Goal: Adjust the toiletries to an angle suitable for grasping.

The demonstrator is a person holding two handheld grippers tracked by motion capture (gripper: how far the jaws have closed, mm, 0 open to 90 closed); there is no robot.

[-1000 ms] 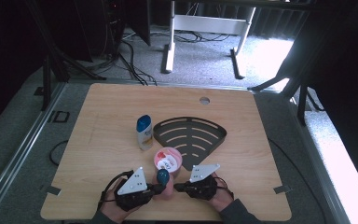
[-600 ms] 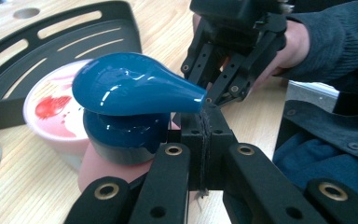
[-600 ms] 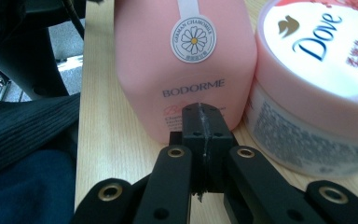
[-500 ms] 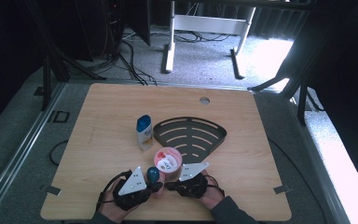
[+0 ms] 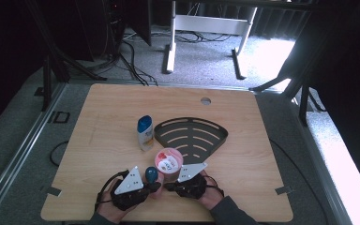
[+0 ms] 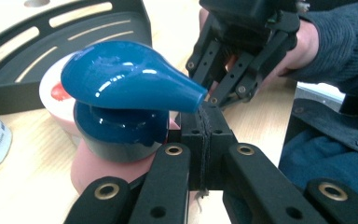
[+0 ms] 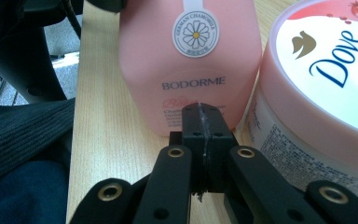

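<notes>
Both tools closed on nothing; left gripper (image 5: 155, 186) jaws pressed flat together, tips just beside the pump bottle (image 5: 152, 177); right gripper (image 5: 168, 186) jaws likewise pinched together, tips close to the bottle's pink front, contact unclear.

Step in hand, as I read it: getting hold of the pump bottle, probably bound for the black corner rack (image 5: 192, 136); neither tool can grab as it stands; open one set of jaws first, wide enough for the pink body; take it low on the body, not on the blue pump head (image 6: 121, 84), which may swivel or press down; keep it upright; watch the Dove jar (image 5: 168, 161), just beside the bottle at its 1 o'clock, a sideways nudge would shove it.

Thing: pink squarish bottle, label reads BODORME (image 7: 193, 85), round daisy sticker above; glossy dark blue pump, spout in the left gripper view pointing right toward the other tool; stands upright on the table (image 5: 98, 117) near its 6 o'clock edge, between the two grippers; rack at bottle's 1 o'clock beyond the jar; small blue-capped bottle (image 5: 145, 132) at 12 o'clock, apart.
</notes>
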